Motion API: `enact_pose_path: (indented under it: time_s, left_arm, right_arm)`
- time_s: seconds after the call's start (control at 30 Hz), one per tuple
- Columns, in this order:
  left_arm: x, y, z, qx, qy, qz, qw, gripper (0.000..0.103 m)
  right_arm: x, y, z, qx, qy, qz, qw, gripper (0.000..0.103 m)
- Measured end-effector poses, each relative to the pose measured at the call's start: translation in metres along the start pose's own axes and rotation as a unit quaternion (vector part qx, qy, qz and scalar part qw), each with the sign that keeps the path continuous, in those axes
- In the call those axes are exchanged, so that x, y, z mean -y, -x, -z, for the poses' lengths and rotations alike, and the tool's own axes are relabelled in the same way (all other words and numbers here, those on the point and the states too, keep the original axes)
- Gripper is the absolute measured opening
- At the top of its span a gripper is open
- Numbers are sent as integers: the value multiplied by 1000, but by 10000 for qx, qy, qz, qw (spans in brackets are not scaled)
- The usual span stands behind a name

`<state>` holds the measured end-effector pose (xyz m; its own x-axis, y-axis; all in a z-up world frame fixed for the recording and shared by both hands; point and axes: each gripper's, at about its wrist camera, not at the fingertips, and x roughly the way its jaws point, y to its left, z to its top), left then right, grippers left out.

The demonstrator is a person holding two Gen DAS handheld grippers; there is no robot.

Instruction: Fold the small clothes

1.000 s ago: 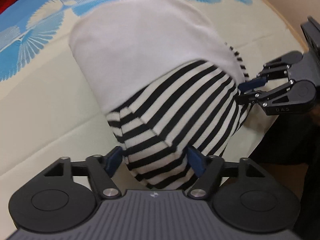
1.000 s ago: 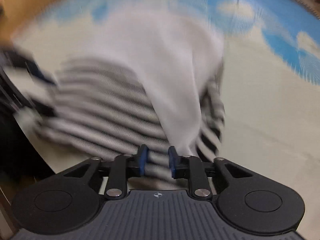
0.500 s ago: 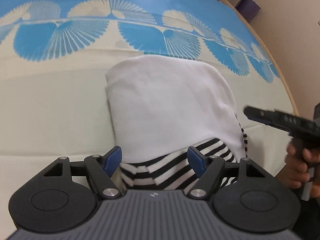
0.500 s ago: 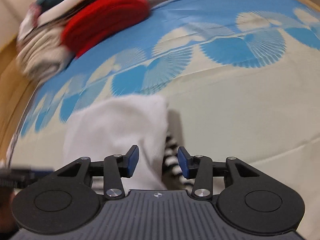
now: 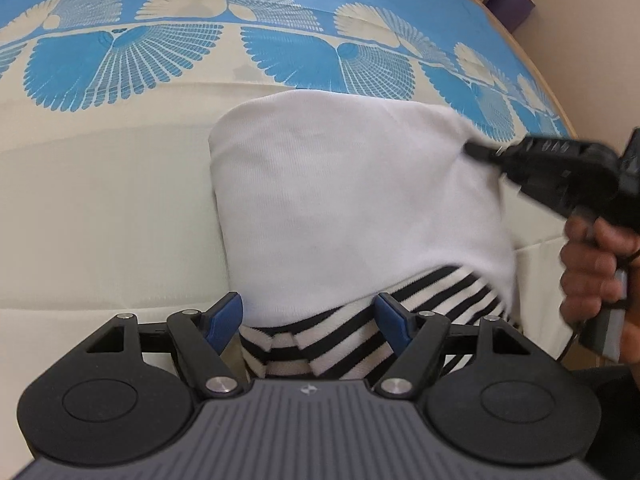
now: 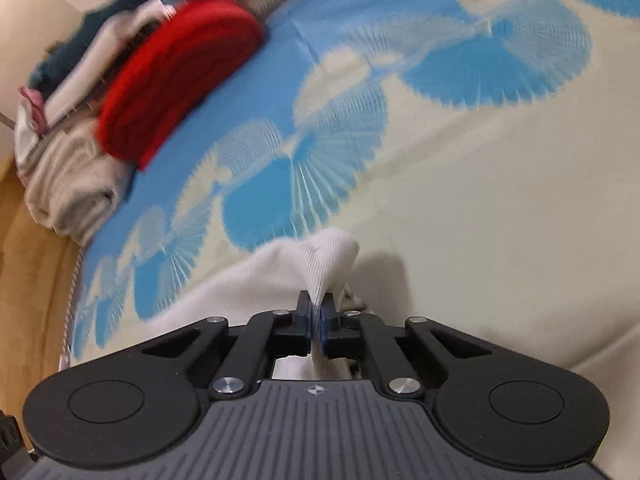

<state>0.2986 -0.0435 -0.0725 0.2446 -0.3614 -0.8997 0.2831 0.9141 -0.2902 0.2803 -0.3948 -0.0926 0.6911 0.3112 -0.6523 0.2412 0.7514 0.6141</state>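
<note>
A small garment (image 5: 352, 200) lies folded on the bedsheet (image 5: 104, 208), filling the centre of the left wrist view. Its upper layer is plain white knit, smooth and rounded at the top corners; from under the lower edge of that layer a black-and-white striped part (image 5: 320, 344) pokes out toward the bottom of the frame, its stripes running diagonally and bunching into a small crease at lower centre.

The left gripper (image 5: 310, 316) sits at the bottom of that view with its blue-tipped fingers (image 5: 222, 314) spread wide — released, one on each side of the striped part, clamping nothing.

At the right edge of the same view the right gripper (image 5: 480, 152) reaches in over the white layer's upper right corner, blurred, with the right hand (image 5: 592, 276) wrapped around its handle. In the right wrist view this gripper (image 6: 316, 316) is clenched on the garment (image 6: 320, 256): a peak of white fabric is pinched between the closed fingers and stands up in a pointed fold just above them, the rest of the white cloth spreading to lower left.

The sheet is cream with a blue fan pattern. In the upper left of the right wrist view sits a pile of clothes (image 6: 80, 168) — a red piece (image 6: 176, 76) on top, beige and dark ones beside it — well apart from the garment.
</note>
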Motion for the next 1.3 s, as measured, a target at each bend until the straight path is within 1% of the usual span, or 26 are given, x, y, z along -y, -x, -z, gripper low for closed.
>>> enact_pose_path:
  time_s: [0.03,0.1,0.17,0.23,0.27,0.33,0.37,0.4,0.47,0.53,0.57,0.6,0.63,0.67,0.7,0.73,0.77,0.83,0.9,0.93,1.0,1.07,1.13,1.23,1.27,1.3]
  left_arm:
    - [0,-1,-1,2,-17,9,10000,78]
    - [2,-1,0,15,-30,84,10000,79]
    - [5,-1,0,3,-75,90,9999,79]
    - [7,-5,2,-88,-223,-60,9997,79]
    - [8,-7,4,-154,-264,-114,9995,79]
    - [4,-7,4,-196,-190,-79,9996,79]
    - [2,-5,4,-168,-128,-28,9998,79]
    - [0,-3,3,-132,-94,-4,9999,79]
    - [-3,1,1,-40,21,37,10000,79]
    - [-6,4,-2,45,184,136,9997,79]
    - [-7,5,-4,79,240,178,9995,79]
    - [-6,6,-5,106,279,204,9993,79]
    - [-5,6,-7,126,298,204,9993,79]
    - [-4,6,-8,136,306,195,9992,79]
    - [-3,5,-9,138,315,185,9992,79]
    - [-3,5,-10,134,321,165,9993,79]
    - [-2,5,-10,144,337,118,9993,79]
    - [-3,7,-11,207,328,-85,9992,79]
    - [2,17,-15,426,11,-437,9981,79]
    - [4,20,-18,509,-94,-472,9975,79]
    - [3,22,-27,535,-72,-375,9978,79]
    - [-3,16,-35,502,109,-168,9985,81]
    - [-15,-2,-37,324,454,131,9984,82]
    - [-32,-27,-37,-38,1076,455,9931,82]
    - [-33,-30,-38,22,1123,586,9919,82]
    - [-32,-31,-40,51,1125,610,9918,84]
  right_arm:
    - [2,4,-3,189,-13,79,9998,2]
    - [6,5,-6,311,-44,521,9981,2]
    - [5,-6,-2,60,225,1076,9939,3]
    - [3,-18,4,-364,336,1165,9920,5]
    - [2,-18,6,-385,403,1273,9903,7]
    - [-7,-6,9,-67,725,1616,9842,17]
    - [-12,2,10,119,869,1629,9827,25]
    - [-15,11,11,229,939,1478,9843,35]
    - [-21,26,17,217,1059,892,9901,43]
    - [-26,33,29,-187,1317,118,9910,50]
    - [-30,34,35,-393,1502,-112,9878,53]
    - [-32,31,40,-596,1760,-155,9825,55]
    - [-33,25,49,-848,2067,37,9747,56]
    - [-30,14,59,-1162,2342,476,9641,57]
    - [-21,0,68,-1500,2533,1050,9499,58]
    - [-11,-6,72,-1702,2529,1315,9433,64]
    - [-3,-7,69,-1737,2315,1438,9463,77]
    - [4,5,57,-1454,1915,1323,9616,73]
    - [4,18,50,-1084,1810,1257,9694,73]
    - [5,21,48,-971,1738,1165,9730,73]
    - [9,19,40,-912,1464,945,9805,73]
    - [15,9,41,-1166,1164,752,9835,73]
    - [18,2,44,-1479,979,718,9815,73]
    - [14,-6,54,-1733,973,799,9768,76]
    - [15,-5,58,-1787,1000,822,9753,79]
    - [16,-8,59,-1821,1009,833,9745,80]
